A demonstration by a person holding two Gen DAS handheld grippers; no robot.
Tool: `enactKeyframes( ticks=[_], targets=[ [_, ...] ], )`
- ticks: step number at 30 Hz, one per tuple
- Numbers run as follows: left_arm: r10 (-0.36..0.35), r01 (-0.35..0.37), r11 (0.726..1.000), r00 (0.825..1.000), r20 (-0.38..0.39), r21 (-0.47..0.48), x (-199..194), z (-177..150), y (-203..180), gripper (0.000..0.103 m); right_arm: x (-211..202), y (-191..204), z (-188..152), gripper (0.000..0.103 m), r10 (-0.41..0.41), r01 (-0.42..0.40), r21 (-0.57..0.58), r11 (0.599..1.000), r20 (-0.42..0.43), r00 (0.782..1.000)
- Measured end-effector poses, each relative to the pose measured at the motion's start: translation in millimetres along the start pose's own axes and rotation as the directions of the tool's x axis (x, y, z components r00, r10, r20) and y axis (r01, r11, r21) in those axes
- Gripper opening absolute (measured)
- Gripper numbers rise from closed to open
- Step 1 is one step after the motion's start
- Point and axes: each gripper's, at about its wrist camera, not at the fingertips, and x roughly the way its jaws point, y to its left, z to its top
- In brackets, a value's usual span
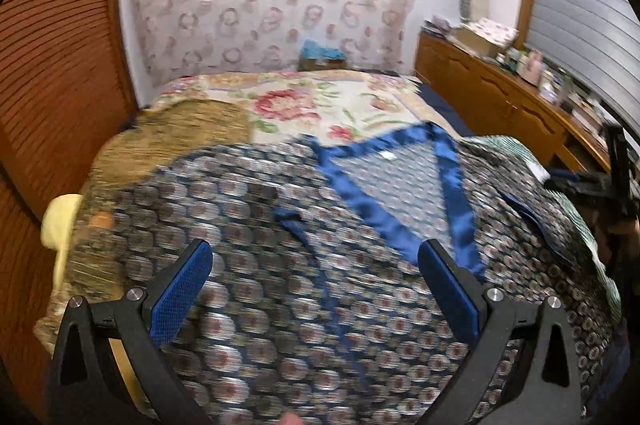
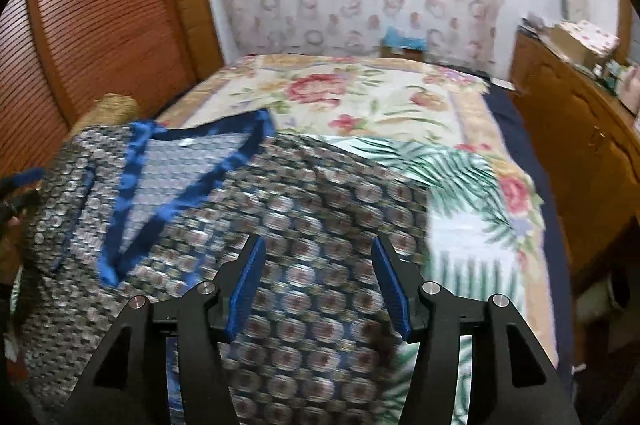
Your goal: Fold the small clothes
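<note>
A small top (image 1: 240, 193) in a dark blue medallion print lies spread flat on the bed, its shiny blue V-neck trim (image 1: 456, 209) facing up. My left gripper (image 1: 315, 247) hovers over the garment's lower part, jaws wide open with only cloth beneath them. In the right wrist view the same top (image 2: 320, 193) fills the left and middle, and its neck trim (image 2: 132, 177) sits at the left. My right gripper (image 2: 319, 241) is open above the garment near its right edge, with nothing pinched between the blue pads (image 2: 248, 285).
The bed carries a floral blanket (image 2: 360, 93) and a palm-leaf cloth (image 2: 460, 177) under the top's right side. A straw-coloured woven piece (image 1: 192, 129) lies at the left. A louvered wooden door (image 1: 48, 65) stands left, a cluttered wooden dresser (image 2: 580, 129) right.
</note>
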Motion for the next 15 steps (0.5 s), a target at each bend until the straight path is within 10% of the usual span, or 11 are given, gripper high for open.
enactKeyframes(
  ticks=[15],
  targets=[
    [0.122, -0.124, 0.988, 0.992, -0.029, -0.091, 9.6, 6.4, 77.6, 0.074, 25.9, -18.2, -11.5, 0.057, -0.107, 0.108, -0.001, 0.994, -0.056, 0.993]
  ],
)
